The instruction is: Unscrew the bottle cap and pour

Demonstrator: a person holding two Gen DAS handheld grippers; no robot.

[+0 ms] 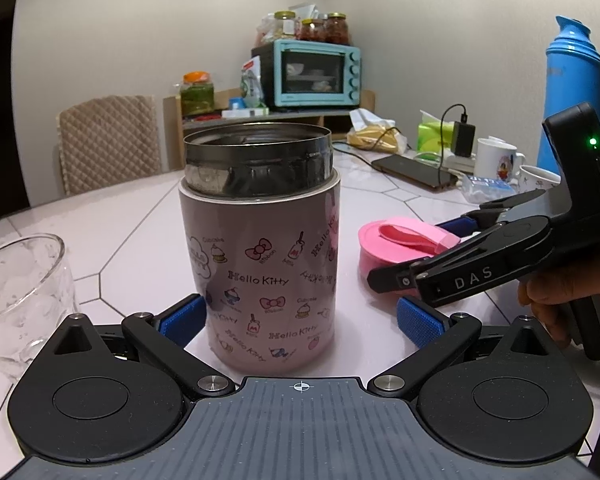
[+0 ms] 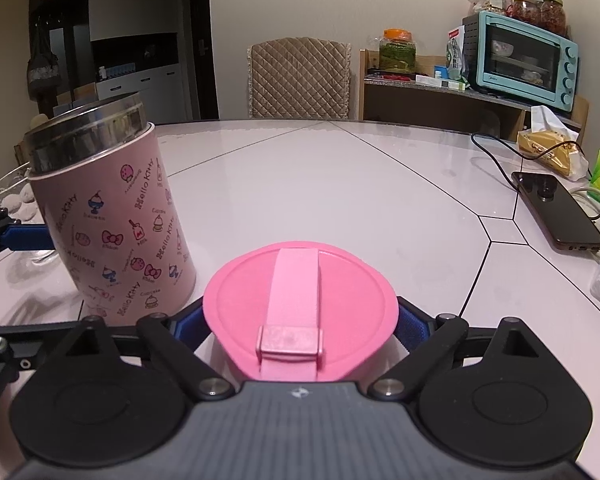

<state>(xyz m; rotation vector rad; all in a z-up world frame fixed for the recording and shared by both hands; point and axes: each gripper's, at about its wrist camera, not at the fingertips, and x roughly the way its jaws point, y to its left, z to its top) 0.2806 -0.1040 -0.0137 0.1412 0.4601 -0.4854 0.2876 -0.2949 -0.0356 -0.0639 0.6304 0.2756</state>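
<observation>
While uncapped, stands upright on the white tiled desk — pink Hello Kitty flask, steel threaded neck bare. Flanked by the left tool, blue pads spread wide; left pad just beside the wall, right pad clearly apart. Beside it, to its left, a clear glass cup. Right of the flask, pink screw cap with its strap, caught between the pads of the right tool — whether resting on the desk or lifted, cannot tell. Further right: black phone on a cable, white mugs, blue thermos.
</observation>
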